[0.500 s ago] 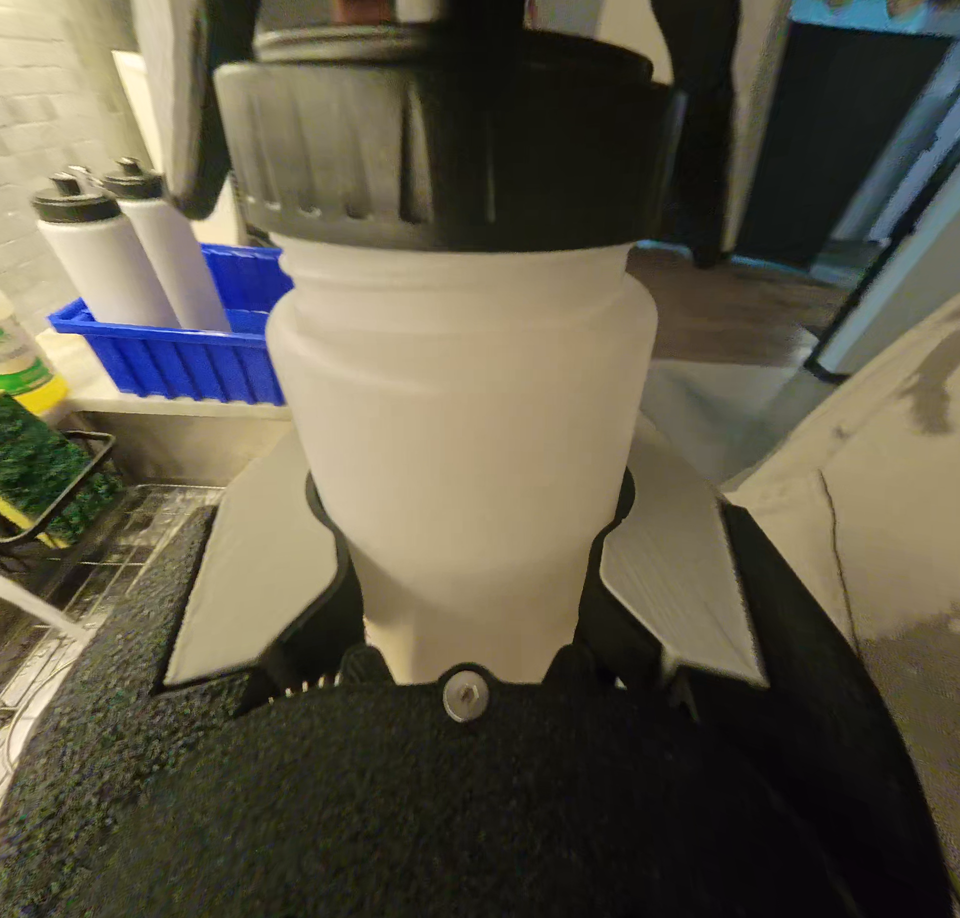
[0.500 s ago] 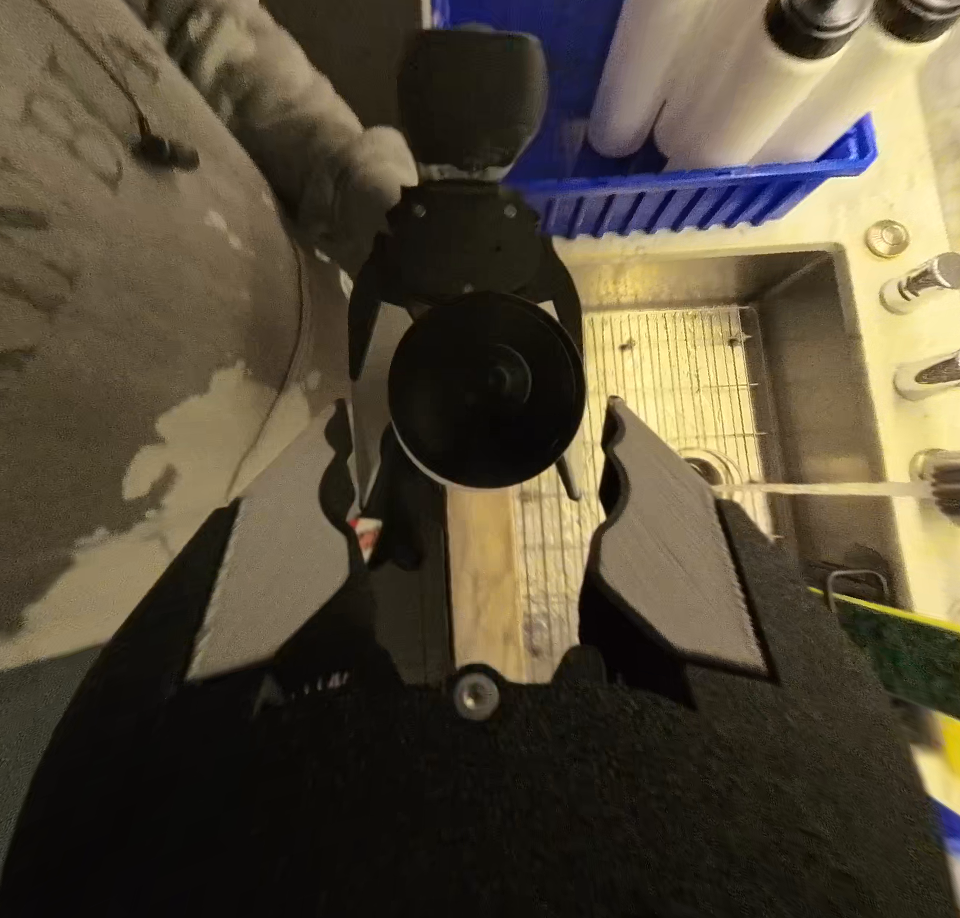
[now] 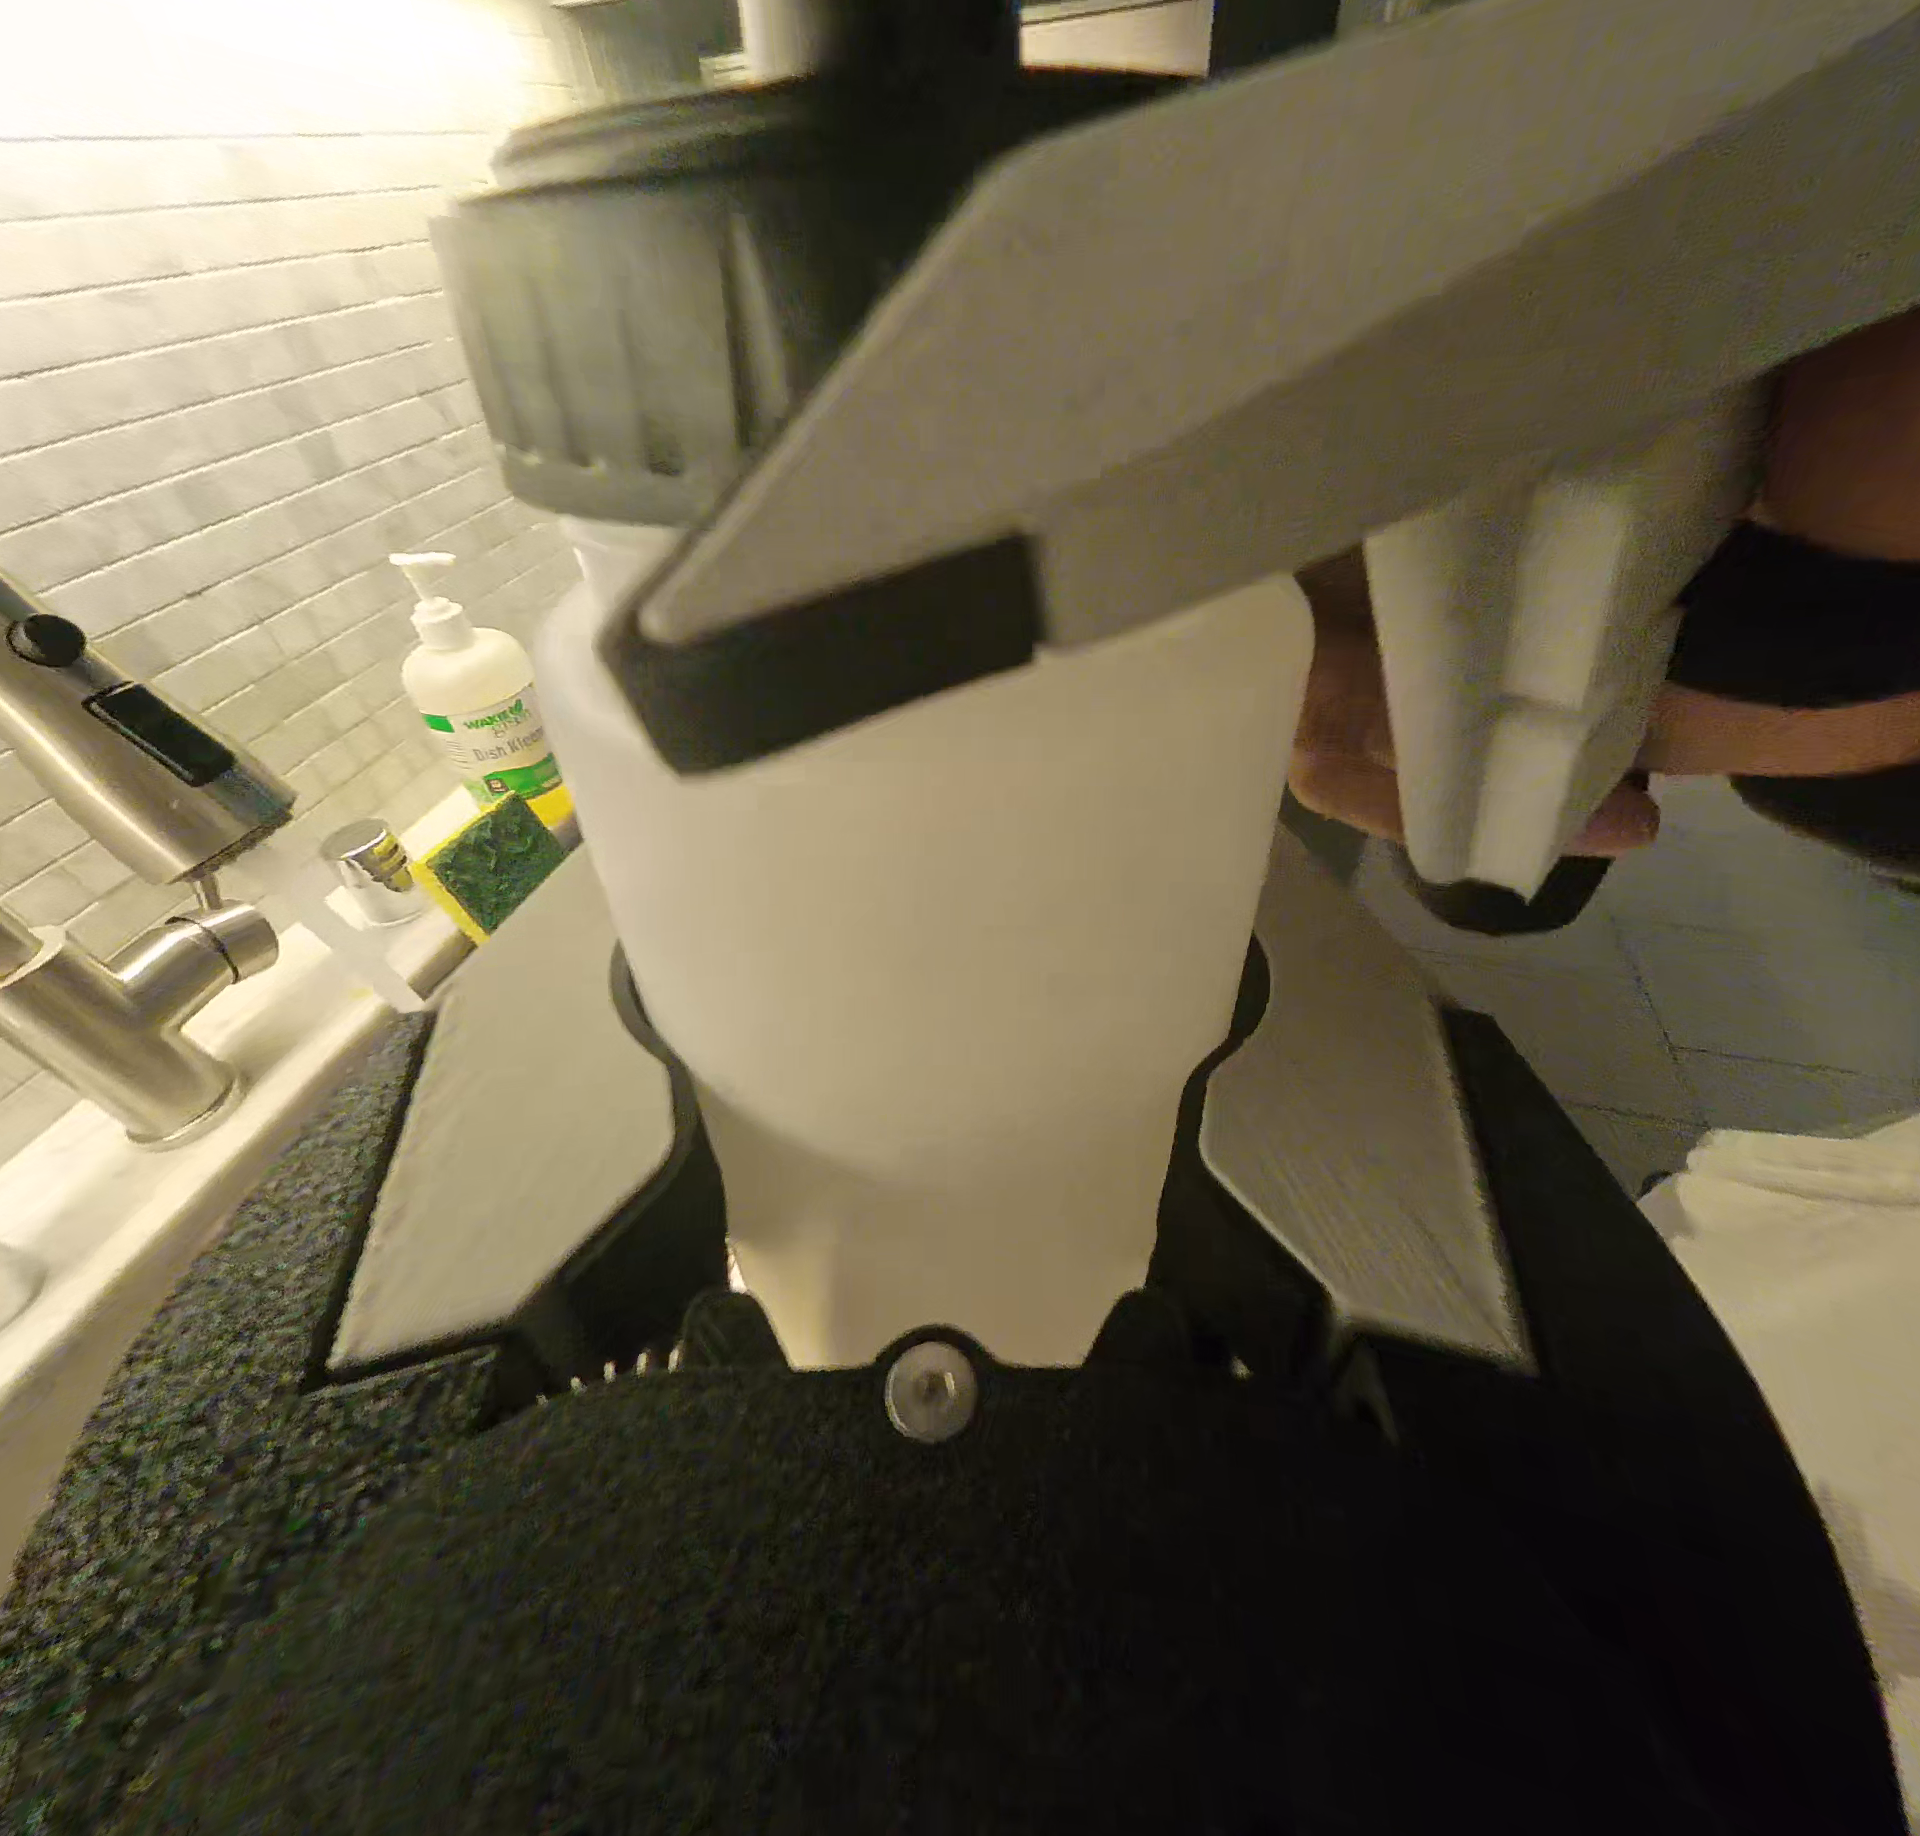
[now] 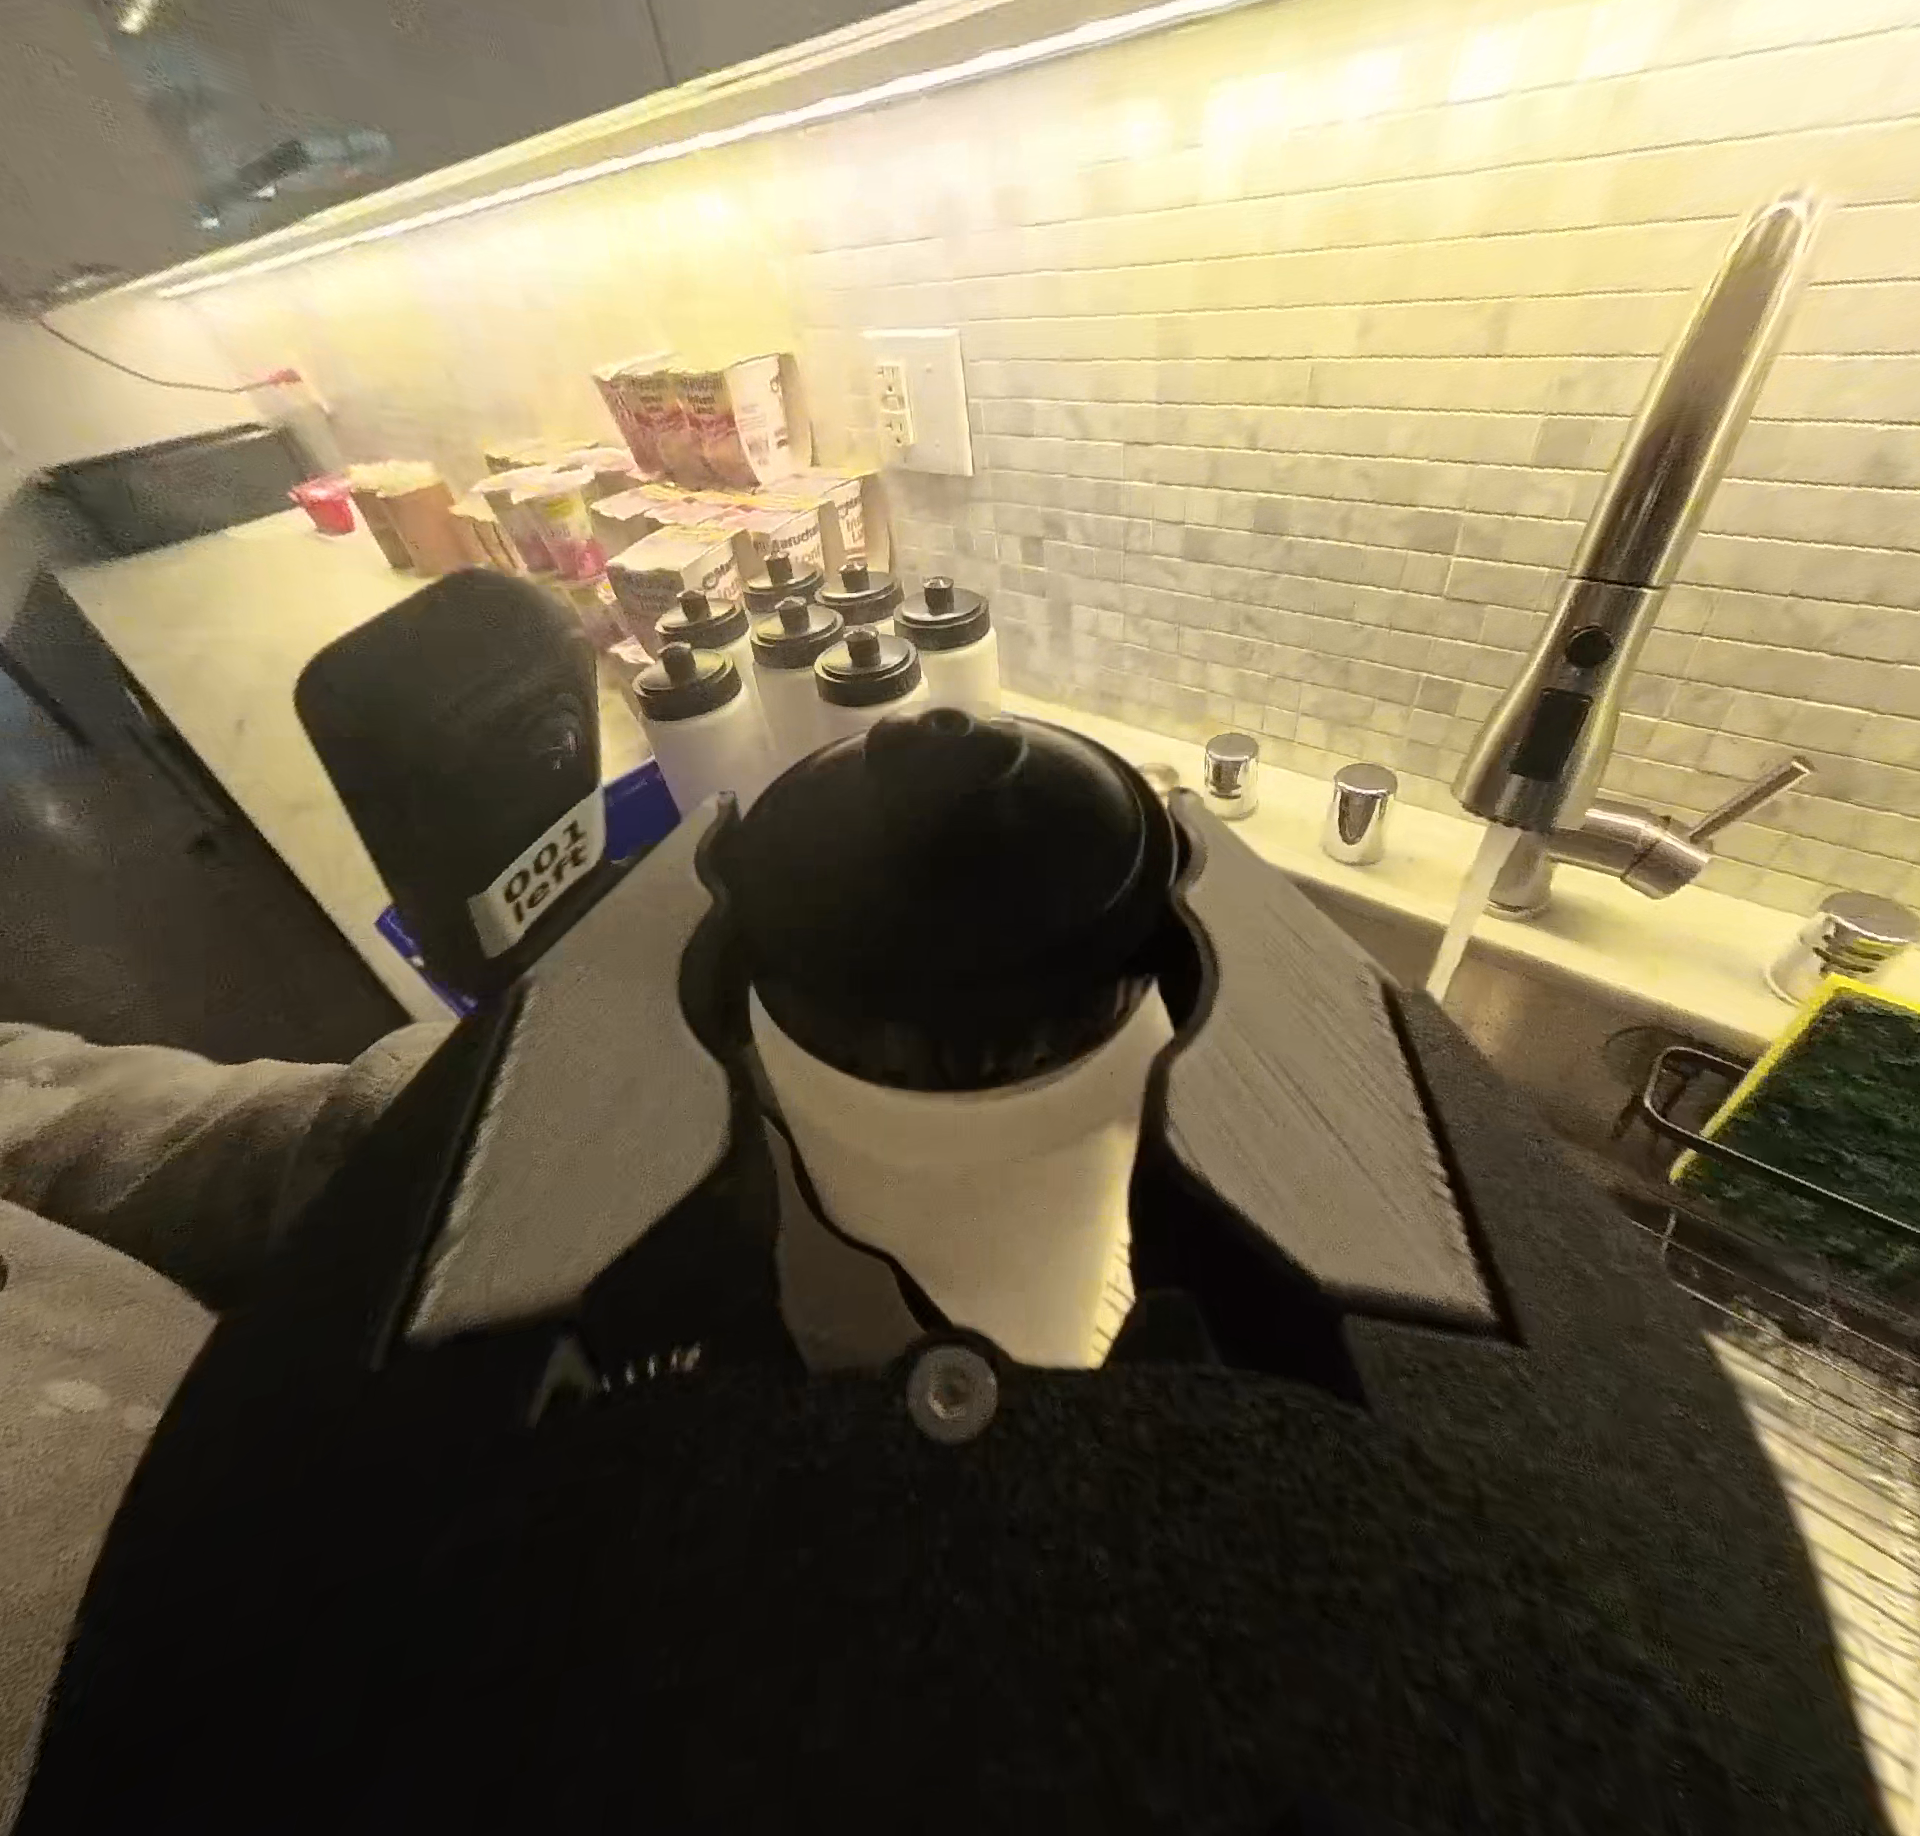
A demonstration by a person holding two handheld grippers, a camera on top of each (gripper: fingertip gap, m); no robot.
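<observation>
— Right, where's the white bottle (image 3: 935, 934)?

— Clamped in the left gripper (image 3: 940, 997), both fingers pressed against its body, held beside the sink (image 4: 1538, 1007), black ribbed cap (image 3: 623, 332) on top.

— And the right gripper (image 4: 940, 934)?

— Closed around that cap (image 4: 935, 872) from either side, fingers tight against it. In the left wrist view one of its grey fingers (image 3: 1195, 373) crosses the bottle's neck, a person's hand (image 3: 1455, 737) behind it.

— What's around the sink?

— Behind it, the steel faucet (image 4: 1621, 581) runs a thin stream of water (image 4: 1465, 903). At its right end a green-and-yellow sponge (image 4: 1829, 1142) sits in a wire holder, a pump bottle of soap (image 3: 473, 685) just past it. Left of the sink, more white bottles (image 4: 810, 674) stand in a blue bin (image 4: 644, 789), cartons (image 4: 707, 436) stacked behind.
</observation>
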